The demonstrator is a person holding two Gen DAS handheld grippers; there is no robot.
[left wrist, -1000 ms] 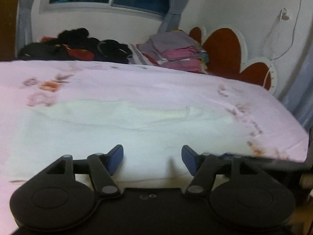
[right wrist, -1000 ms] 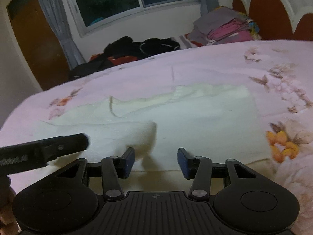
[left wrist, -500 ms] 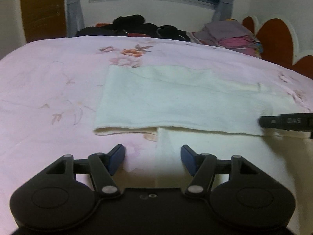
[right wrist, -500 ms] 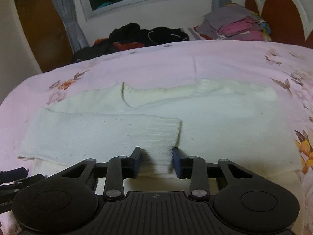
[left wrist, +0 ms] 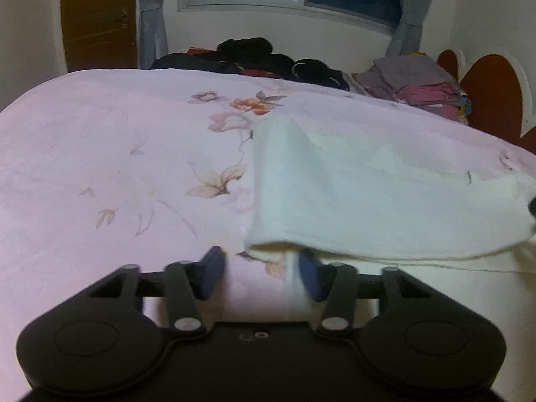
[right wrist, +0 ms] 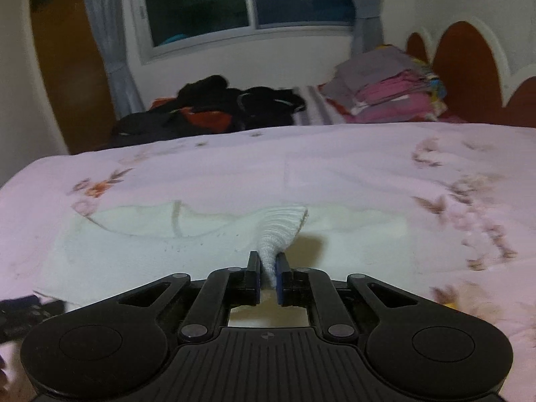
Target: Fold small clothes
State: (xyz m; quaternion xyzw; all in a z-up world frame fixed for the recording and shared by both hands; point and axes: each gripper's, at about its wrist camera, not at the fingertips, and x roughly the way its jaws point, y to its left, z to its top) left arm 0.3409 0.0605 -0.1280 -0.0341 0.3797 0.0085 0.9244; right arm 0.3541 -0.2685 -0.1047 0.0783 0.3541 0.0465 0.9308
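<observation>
The cream knit garment (right wrist: 207, 244) lay spread across the near part of the pink floral bedsheet (left wrist: 100, 140), its folded-over sleeve reaching toward the right. The right gripper (right wrist: 268, 279) had clamped down on the sleeve's ribbed cuff (right wrist: 283, 224), which stood pinched between the two blue pads and rose from them in a fan above the rest of the cloth. The left gripper (left wrist: 259, 276) hovered at the garment's near left corner; its jaws had just been closing and stood partly open, with the sheet and the cloth's edge between them. Its blue fingers (left wrist: 211, 276) were smeared by motion, so contact with the fabric was probably not yet made, though that could not be told for sure. In the right wrist view a dark part of the left gripper showed at the lower left edge. At the far side of the bed lay a heap of dark clothes (right wrist: 214, 107) and, beside the scalloped headboard (right wrist: 469, 67), a stack of folded clothes (right wrist: 385, 80) in grey and pink, below the window (right wrist: 241, 0).
</observation>
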